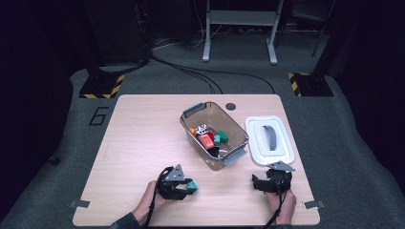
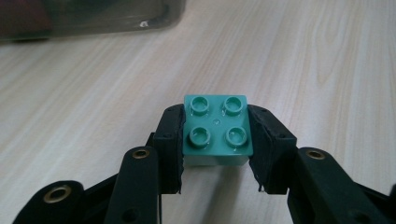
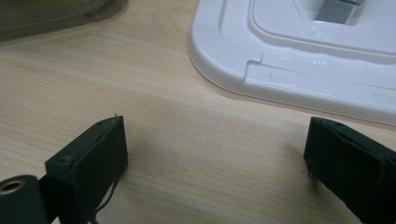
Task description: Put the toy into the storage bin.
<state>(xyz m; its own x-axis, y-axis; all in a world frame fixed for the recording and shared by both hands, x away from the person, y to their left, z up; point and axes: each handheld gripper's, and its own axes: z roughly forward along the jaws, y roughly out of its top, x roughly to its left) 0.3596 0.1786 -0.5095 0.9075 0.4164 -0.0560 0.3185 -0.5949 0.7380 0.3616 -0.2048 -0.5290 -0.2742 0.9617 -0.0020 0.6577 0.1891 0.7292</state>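
Observation:
A teal four-stud brick (image 2: 217,130) sits between the pads of my left gripper (image 2: 215,150), which is shut on it just above the wooden table. From above, that teal brick (image 1: 191,184) shows at the tip of the left gripper (image 1: 183,187), near the table's front left of centre. My right gripper (image 1: 261,183) rests at the front right, just below the white lid. Its jaws stand wide apart over bare wood in the right gripper view, with nothing between them (image 3: 215,154).
A clear plastic bin (image 1: 237,129) with grey latches stands mid-table and holds several coloured bricks (image 1: 208,138). Its white lid (image 1: 270,140) lies flat to the bin's right, close ahead of the right gripper; the lid's rim (image 3: 280,79) is near. Dark floor and cables lie beyond the table.

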